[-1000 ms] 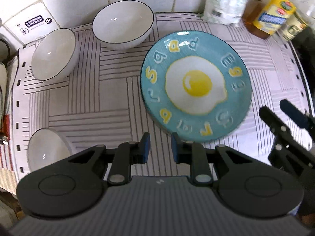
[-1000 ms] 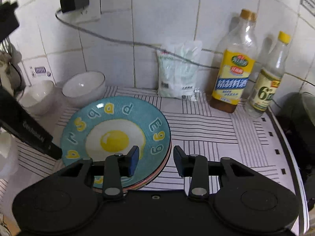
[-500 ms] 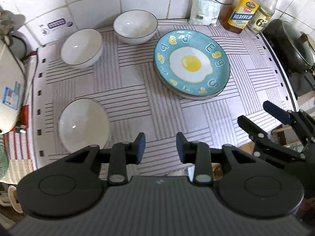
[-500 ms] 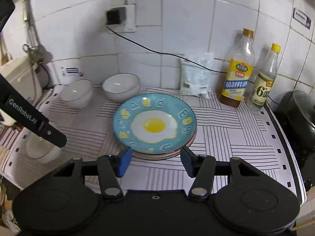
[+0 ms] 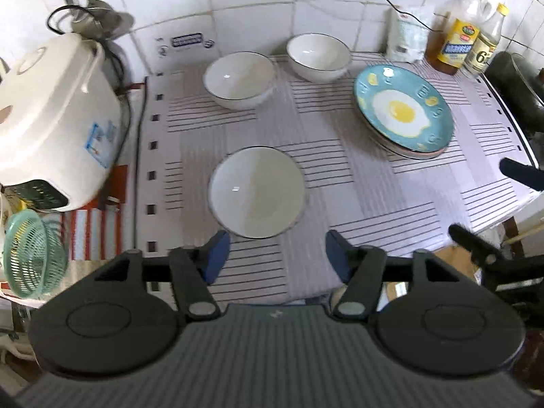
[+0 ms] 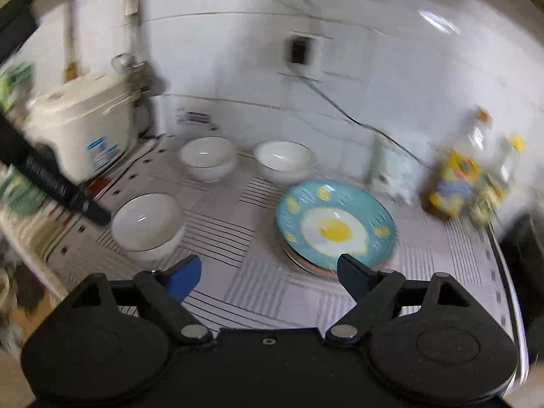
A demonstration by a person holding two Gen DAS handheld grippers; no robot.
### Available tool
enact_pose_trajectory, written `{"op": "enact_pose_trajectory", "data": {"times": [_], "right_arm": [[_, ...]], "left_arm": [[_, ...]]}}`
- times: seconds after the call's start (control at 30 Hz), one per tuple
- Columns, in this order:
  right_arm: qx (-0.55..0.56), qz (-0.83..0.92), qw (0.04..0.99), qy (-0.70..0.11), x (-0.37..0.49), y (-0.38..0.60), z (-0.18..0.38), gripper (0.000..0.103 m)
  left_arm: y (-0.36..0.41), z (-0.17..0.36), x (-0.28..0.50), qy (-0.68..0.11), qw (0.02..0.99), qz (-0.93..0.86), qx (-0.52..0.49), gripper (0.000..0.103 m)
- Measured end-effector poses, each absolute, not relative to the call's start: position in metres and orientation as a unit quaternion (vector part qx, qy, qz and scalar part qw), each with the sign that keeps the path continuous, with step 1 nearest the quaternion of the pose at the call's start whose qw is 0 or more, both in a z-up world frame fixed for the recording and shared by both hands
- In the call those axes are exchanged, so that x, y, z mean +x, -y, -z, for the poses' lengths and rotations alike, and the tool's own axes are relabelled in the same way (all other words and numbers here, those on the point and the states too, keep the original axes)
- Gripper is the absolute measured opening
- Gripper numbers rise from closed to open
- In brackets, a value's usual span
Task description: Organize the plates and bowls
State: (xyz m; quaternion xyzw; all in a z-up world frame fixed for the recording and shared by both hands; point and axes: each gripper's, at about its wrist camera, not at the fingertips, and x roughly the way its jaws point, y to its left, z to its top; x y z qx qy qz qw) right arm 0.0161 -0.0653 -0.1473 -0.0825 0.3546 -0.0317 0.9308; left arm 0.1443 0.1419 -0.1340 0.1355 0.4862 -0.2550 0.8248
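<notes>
White-tiled wall point(image 5: 244, 3) with a socket point(image 6: 301, 51), striped-cloth counter point(image 5: 340, 183), rice cooker point(image 5: 51, 112) at its left end

We see a home kitchen: white tiled wall point(image 5: 251, 10), rice cooker point(image 5: 51, 119) left of it, oil bottles point(image 5: 459, 40) right.

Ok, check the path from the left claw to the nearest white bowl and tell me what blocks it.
Nothing visible blocks it. The left claw is empty, its jaws opening, and only bare striped mat lies between it and the nearest bowl. The plate stack sits off to the right.
</notes>
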Motion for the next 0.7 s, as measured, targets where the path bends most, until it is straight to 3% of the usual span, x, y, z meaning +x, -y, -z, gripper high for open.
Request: {"op": "enact_pose_trajectory", "data": {"times": [0.1,0.3,0.7], "right_arm": [[-0.131,-0.006,0.928,-0.35,0.028,0.042,0.157,0.091],[-0.118,-0.062,0.928,-0.347,0.059,0.008,0.196,0.094],[-0.076,-0.065,0.933,-0.345,0.11,-0.028,0.285,0.094]], "left_arm": [[-0.163,0.143,0.157,-0.494,0.826,0.245,0.114,0.068],[-0.188,0.175,0.183,-0.513,0.819,0.245,0.073,0.079],[-0.191,0.252,0.236,-0.545,0.802,0.243,0.018,0.077]]}}
